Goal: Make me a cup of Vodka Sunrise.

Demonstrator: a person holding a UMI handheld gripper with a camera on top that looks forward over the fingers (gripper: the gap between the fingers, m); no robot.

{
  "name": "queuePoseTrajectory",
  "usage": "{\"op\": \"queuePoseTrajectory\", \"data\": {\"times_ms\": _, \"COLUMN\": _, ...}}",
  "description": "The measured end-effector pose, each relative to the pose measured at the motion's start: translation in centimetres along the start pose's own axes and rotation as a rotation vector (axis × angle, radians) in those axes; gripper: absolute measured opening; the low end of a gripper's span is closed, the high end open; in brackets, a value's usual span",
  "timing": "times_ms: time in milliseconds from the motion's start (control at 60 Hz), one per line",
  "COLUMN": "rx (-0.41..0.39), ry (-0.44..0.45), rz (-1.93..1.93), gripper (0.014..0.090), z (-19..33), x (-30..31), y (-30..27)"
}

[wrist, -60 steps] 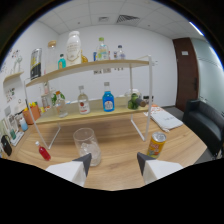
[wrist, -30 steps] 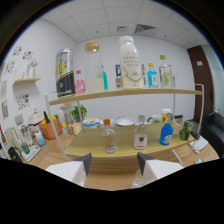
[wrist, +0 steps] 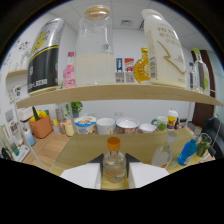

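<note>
A small clear bottle with an orange cap (wrist: 114, 161) stands on the lower wooden shelf (wrist: 80, 150), right between my fingers. My gripper (wrist: 114, 167) is open, its dark fingertips (wrist: 98, 161) close beside the bottle on either side. Whether they touch the glass I cannot tell. On the upper shelf (wrist: 120, 93) stand a black can with yellow lettering (wrist: 44, 60), a pink bottle (wrist: 70, 70), a large clear jar of milky liquid (wrist: 95, 52), an amber bottle (wrist: 142, 65), a big white jug (wrist: 165, 45) and a clear bottle with a green cap (wrist: 200, 70).
Behind the small bottle a row of bowls and tubs (wrist: 106, 125) lines the lower shelf, with a mug (wrist: 160, 122) and a can (wrist: 172, 120). To the right stand a clear bottle (wrist: 164, 152), a blue bottle (wrist: 188, 150) and a green one (wrist: 202, 147). An orange container (wrist: 40, 126) sits left.
The view has closed in on the shelves. The orange-capped bottle, earlier well ahead on the lower shelf, now stands between my fingers.
</note>
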State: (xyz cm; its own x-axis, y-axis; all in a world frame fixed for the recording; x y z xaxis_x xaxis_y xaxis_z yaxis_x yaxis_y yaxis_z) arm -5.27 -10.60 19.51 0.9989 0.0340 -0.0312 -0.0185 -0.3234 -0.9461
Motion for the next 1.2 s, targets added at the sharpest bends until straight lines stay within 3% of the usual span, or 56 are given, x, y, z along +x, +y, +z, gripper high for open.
{"op": "queuePoseTrajectory", "data": {"times_ms": 350, "rx": -0.038, "ry": 0.001, "rz": -0.01, "gripper": 0.035, "z": -0.7, "x": 0.3, "y": 0.1}}
{"op": "queuePoseTrajectory", "data": {"times_ms": 617, "rx": 0.033, "ry": -0.063, "rz": -0.016, "gripper": 0.0347, "z": -7.0, "x": -1.4, "y": -1.6}}
{"op": "queuePoseTrajectory", "data": {"times_ms": 867, "rx": -0.033, "ry": -0.083, "rz": 0.029, "gripper": 0.0346, "z": -10.1, "x": -2.9, "y": 5.5}}
{"op": "queuePoseTrajectory", "data": {"times_ms": 1200, "rx": -0.145, "ry": -0.014, "rz": 0.038, "gripper": 0.0346, "z": -5.3, "x": -2.7, "y": 14.5}}
